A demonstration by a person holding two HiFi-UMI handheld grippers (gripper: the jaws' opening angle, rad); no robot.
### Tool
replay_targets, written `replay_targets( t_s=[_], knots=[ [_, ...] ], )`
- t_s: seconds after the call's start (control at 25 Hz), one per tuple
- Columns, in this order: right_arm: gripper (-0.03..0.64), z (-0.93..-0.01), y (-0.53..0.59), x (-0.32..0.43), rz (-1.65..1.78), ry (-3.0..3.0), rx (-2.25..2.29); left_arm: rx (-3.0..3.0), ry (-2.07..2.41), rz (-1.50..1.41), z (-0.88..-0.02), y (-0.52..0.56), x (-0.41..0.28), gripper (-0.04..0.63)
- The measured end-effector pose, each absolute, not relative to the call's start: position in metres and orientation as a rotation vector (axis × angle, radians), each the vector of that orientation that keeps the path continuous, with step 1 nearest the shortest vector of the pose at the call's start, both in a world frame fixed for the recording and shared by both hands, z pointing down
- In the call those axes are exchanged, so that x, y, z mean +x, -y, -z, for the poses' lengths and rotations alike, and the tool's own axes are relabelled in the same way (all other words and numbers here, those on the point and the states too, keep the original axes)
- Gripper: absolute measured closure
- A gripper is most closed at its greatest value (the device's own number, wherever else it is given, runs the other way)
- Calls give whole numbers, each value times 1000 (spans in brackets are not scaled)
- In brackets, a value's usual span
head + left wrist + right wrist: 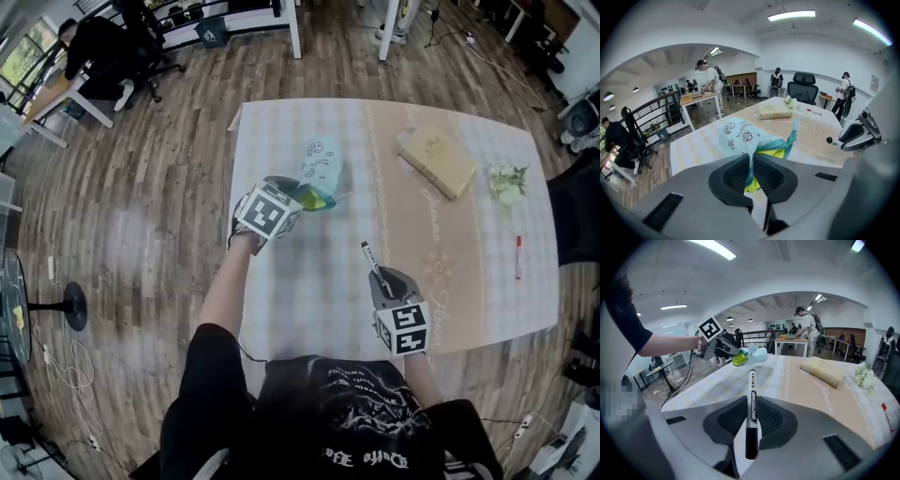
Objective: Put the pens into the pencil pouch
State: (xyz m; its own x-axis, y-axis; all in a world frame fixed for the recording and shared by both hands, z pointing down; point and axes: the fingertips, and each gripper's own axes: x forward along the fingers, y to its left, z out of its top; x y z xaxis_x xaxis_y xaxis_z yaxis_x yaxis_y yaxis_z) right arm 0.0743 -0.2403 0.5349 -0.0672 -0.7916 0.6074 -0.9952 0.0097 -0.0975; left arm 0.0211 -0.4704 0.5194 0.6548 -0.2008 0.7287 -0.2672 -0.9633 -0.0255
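Note:
The pencil pouch (319,169) is pale blue cloth with cartoon prints and a yellow lining. My left gripper (298,199) is shut on its near edge and holds that edge up off the table; the pouch (750,138) hangs out from between the jaws, mouth open. My right gripper (380,279) is shut on a black whiteboard marker (371,259), which sticks out forward past the jaws. In the right gripper view the marker (752,404) points toward the pouch (747,355) and the left gripper beyond it. A red pen (517,256) lies at the table's right edge.
A tan book (437,159) and a small white flower bunch (507,181) lie at the back right of the checked tablecloth (309,291). People, desks and office chairs stand in the room around. A black stand base (70,305) sits on the floor, left.

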Motion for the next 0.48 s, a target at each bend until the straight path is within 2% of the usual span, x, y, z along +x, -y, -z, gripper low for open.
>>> replay_targets(
  t_s=[0.48],
  knots=[
    [545, -502, 188, 74, -598, 1985, 1812, 2651, 566, -982, -483, 373, 10, 557]
  ],
)
